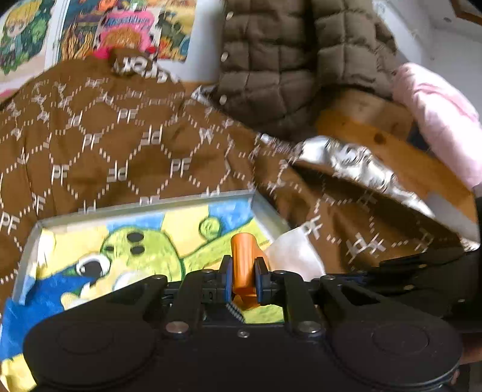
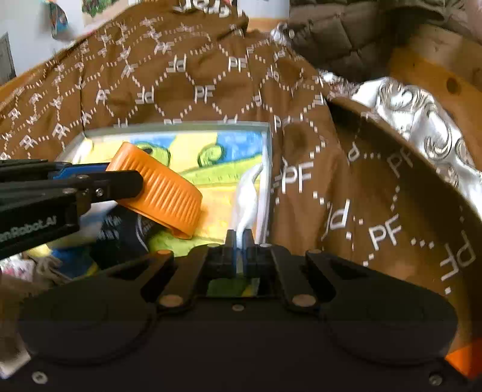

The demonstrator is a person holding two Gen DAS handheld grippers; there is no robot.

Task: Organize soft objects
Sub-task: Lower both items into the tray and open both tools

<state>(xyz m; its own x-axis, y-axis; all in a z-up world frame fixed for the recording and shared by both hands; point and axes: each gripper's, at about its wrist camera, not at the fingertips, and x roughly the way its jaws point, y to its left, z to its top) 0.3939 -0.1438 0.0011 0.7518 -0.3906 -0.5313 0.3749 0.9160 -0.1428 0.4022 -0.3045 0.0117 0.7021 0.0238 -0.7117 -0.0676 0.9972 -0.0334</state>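
Left gripper point(image 1: 244, 271) jaws clamp orange ribbed lid point(image 2: 162, 193) over cartoon towel point(image 1: 144, 241) in grey tray point(image 2: 268, 156); right gripper point(image 2: 240, 241) jaws closed on white cloth point(image 2: 248, 205) (brown PF-print jacket point(image 2: 195, 84) behind).

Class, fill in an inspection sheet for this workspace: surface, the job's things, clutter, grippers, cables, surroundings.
Surface: wooden top, mostly covered by fabric.
Job's things: brown PF-print cloth spread wide; cartoon towel lying in a grey tray; white cloth at the tray's right side.
Clutter: quilted olive jacket, pink fabric, silver patterned fabric.
Grippers: left gripper shut on a ribbed orange lid; right gripper has its jaws shut, with the white cloth running up to them; whether it is pinched cannot be told.
Cables: nothing seen.
Surroundings: colourful posters on a white wall.
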